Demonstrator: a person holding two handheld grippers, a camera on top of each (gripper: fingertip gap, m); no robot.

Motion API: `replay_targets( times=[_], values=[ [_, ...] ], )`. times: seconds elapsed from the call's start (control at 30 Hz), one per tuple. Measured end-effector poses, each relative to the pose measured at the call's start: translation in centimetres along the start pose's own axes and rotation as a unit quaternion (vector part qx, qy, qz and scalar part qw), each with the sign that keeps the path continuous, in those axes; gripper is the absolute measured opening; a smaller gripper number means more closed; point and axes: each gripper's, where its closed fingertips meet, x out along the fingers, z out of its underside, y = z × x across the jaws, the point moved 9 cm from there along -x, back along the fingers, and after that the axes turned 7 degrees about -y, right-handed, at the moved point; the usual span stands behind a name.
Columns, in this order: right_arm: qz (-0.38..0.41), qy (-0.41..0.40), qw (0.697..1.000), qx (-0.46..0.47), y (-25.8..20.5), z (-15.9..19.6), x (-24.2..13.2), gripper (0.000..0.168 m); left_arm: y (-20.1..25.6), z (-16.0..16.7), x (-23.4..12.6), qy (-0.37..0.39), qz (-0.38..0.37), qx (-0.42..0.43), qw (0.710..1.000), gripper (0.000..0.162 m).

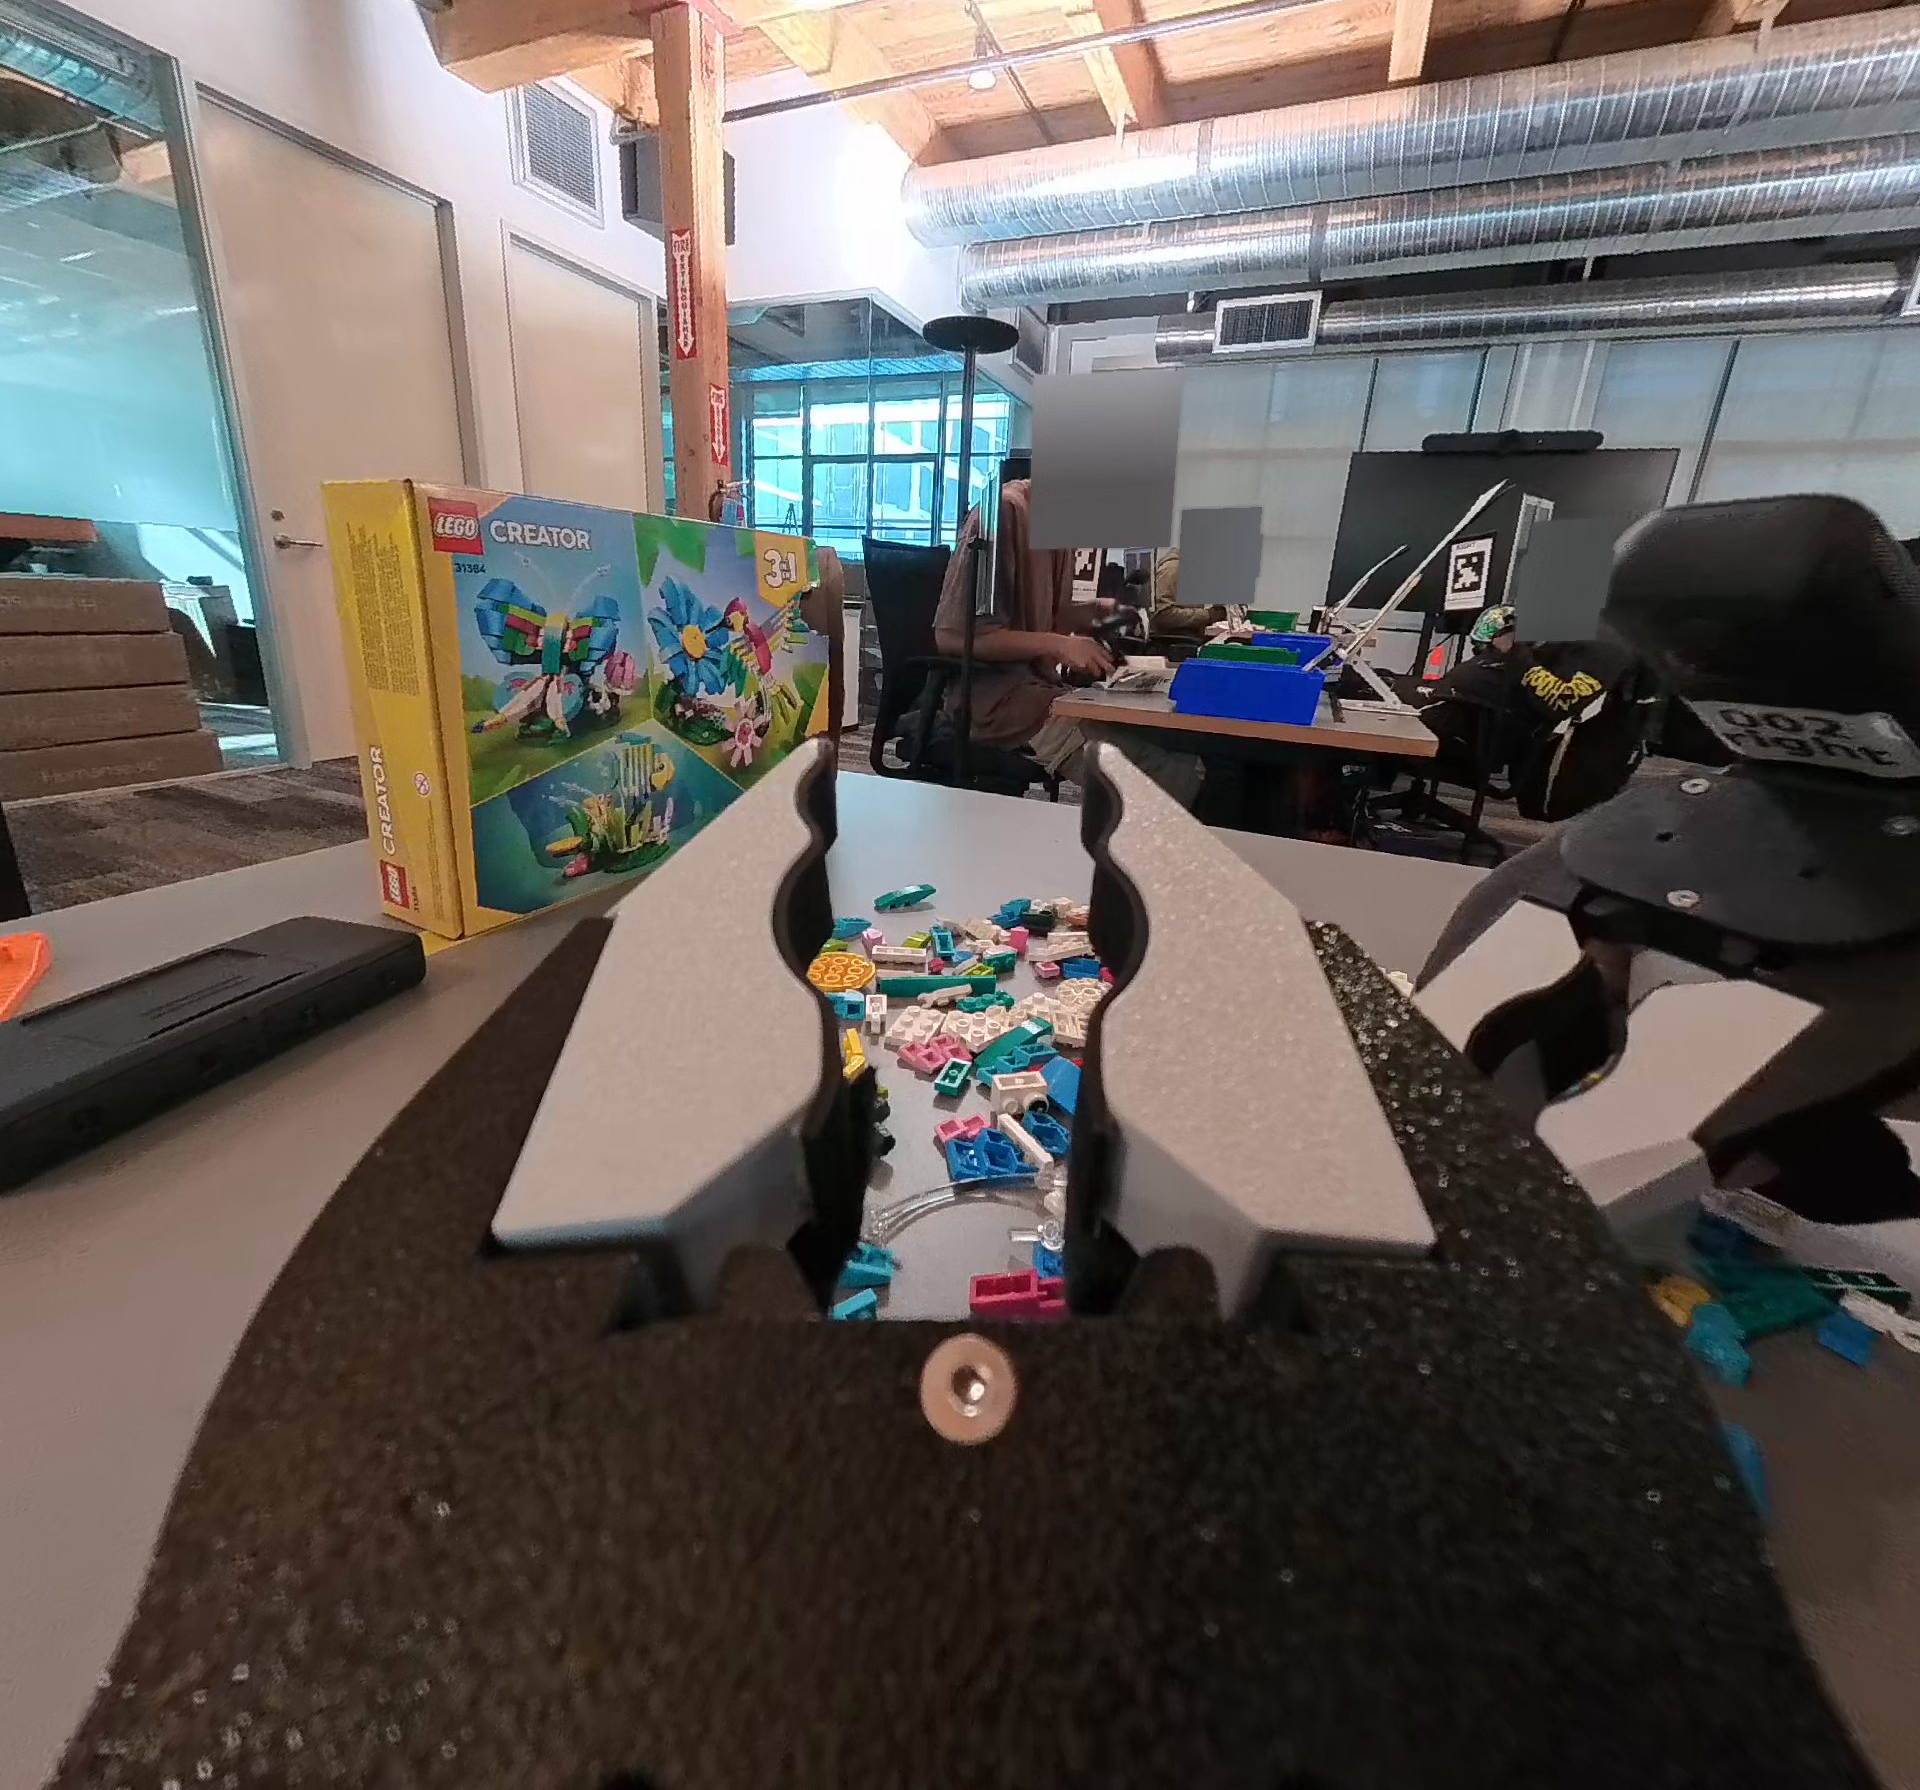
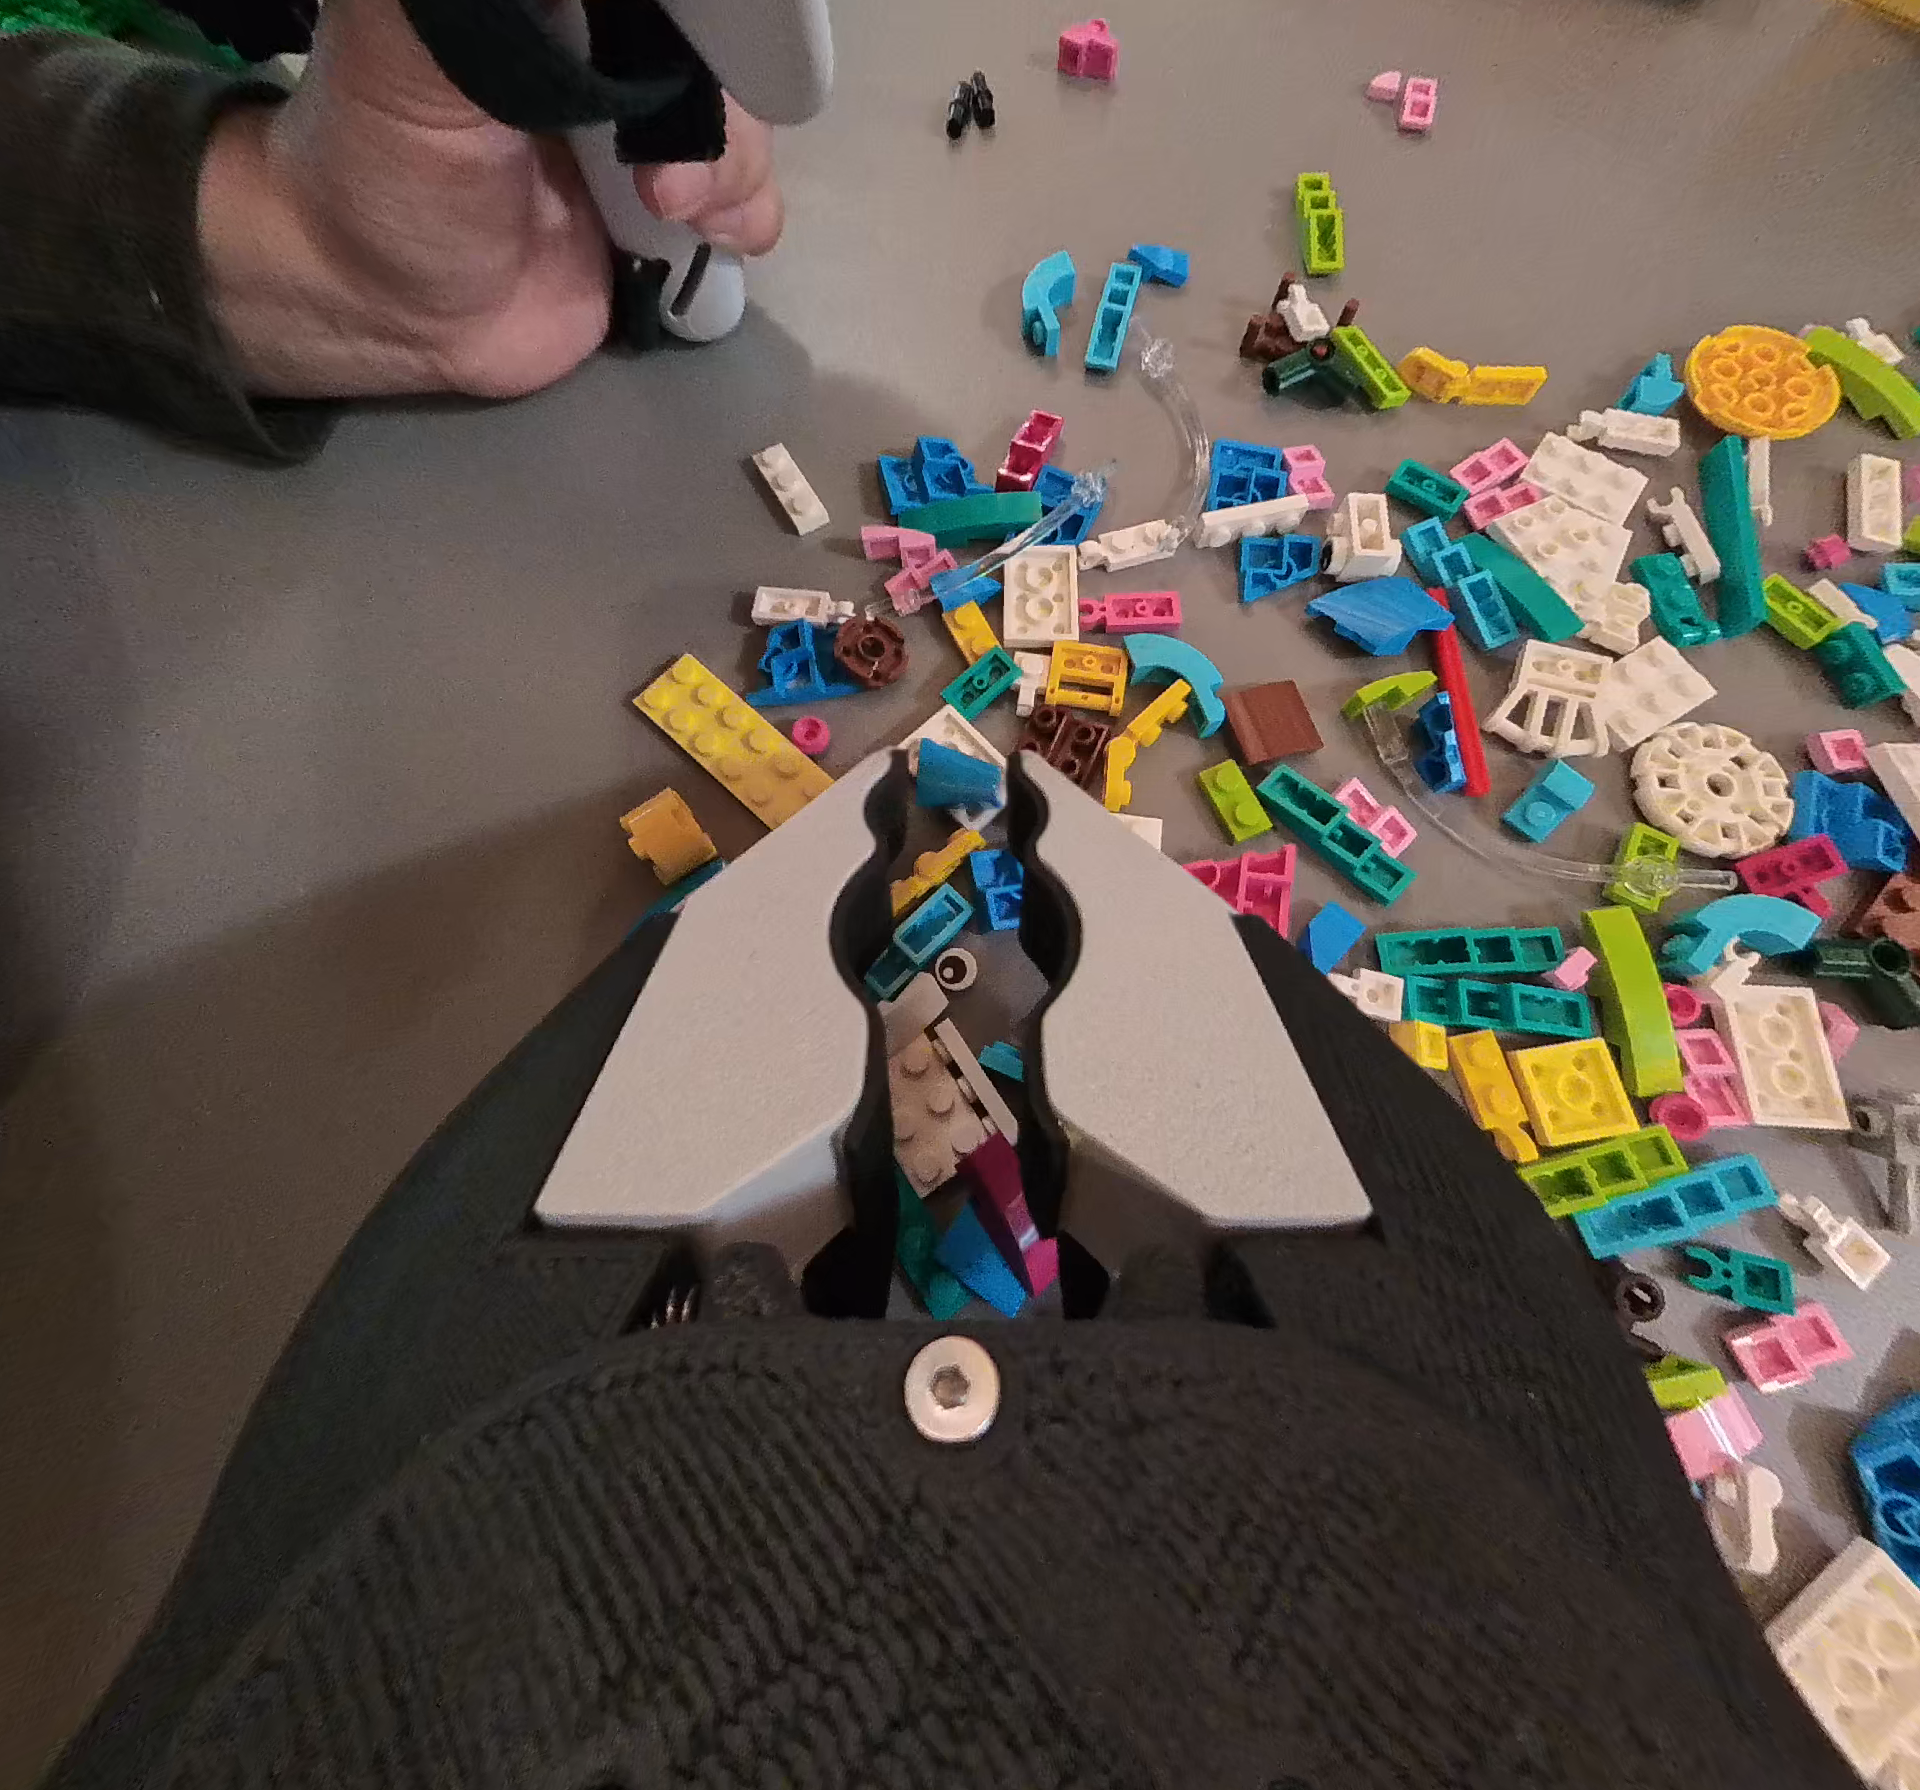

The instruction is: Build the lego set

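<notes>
Loose lego pieces [image 2: 1351,660] in several colours lie spread on the grey table [image 2: 312,753]. My right gripper [image 2: 958,769] points down at the near edge of the pile. Its jaws are nearly closed, with a small blue sloped piece [image 2: 951,776] filling the gap between the tips. A yellow plate [image 2: 727,738] lies just left of it. My left gripper [image 1: 961,784] is open and empty, held low over the table, facing the pile [image 1: 977,1002]. The right gripper [image 1: 1455,951] shows at the right of the left wrist view, over more pieces.
The lego box [image 1: 582,701] stands upright behind the pile at the left. A black case [image 1: 187,1023] and an orange object [image 1: 21,961] lie at the far left. A hand [image 2: 416,213] on a grey handle rests on the table. People sit at a far table [image 1: 1247,722]. My right fingertips sit around 15 cm from my left ones. The left gripper is farther from the yellow plate [image 2: 727,738], some 15 cm, than the right, some 4 cm.
</notes>
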Motion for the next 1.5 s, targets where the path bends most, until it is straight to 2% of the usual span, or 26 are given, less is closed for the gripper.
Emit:
replay_targets(
  times=[0.3, 0.53, 0.63, 0.9, 1.0, 1.2, 1.33, 1.5],
  values=[
    [0.023, -0.016, 1.0, -0.013, 0.5, 0.2, -0.4, 0.005, -0.1, 0.0, 0.0, 0.002, -0.001, -0.003, 1.0, 0.044],
    [0.061, -0.024, 0.998, -0.008, 1.8, 0.8, -2.0, 0.008, -0.2, -0.1, -0.1, 0.006, -0.005, -0.006, 1.0, 0.044],
    [0.058, -0.004, 0.998, 0.001, 2.1, 0.7, -3.0, 0.01, -0.3, -0.3, -0.4, 0.019, -0.019, -0.004, 1.0, 0.045],
    [0.205, -0.008, 0.978, 0.031, 5.0, 1.7, -7.4, 0.0, -1.0, -1.2, -1.8, 0.087, -0.06, -0.005, 0.994, 0.042],
    [0.226, -0.01, 0.974, 0.023, 5.3, 2.0, -8.2, 0.0, -1.3, -1.1, -1.9, 0.093, -0.065, -0.014, 0.993, 0.042],
    [0.091, -0.022, 0.995, -0.026, 3.4, 2.3, -7.6, 0.0, -1.3, -1.0, -1.7, 0.084, -0.061, -0.012, 0.995, 0.033],
    [0.0, -0.04, 0.999, -0.021, 2.3, 2.9, -6.9, 0.0, -1.2, -0.9, -1.6, 0.079, -0.052, -0.013, 0.995, 0.028],
    [-0.031, -0.115, 0.993, -0.002, 2.1, 4.2, -6.6, 0.0, -1.0, -0.9, -1.4, 0.072, -0.044, -0.008, 0.996, 0.024]
  ],
)
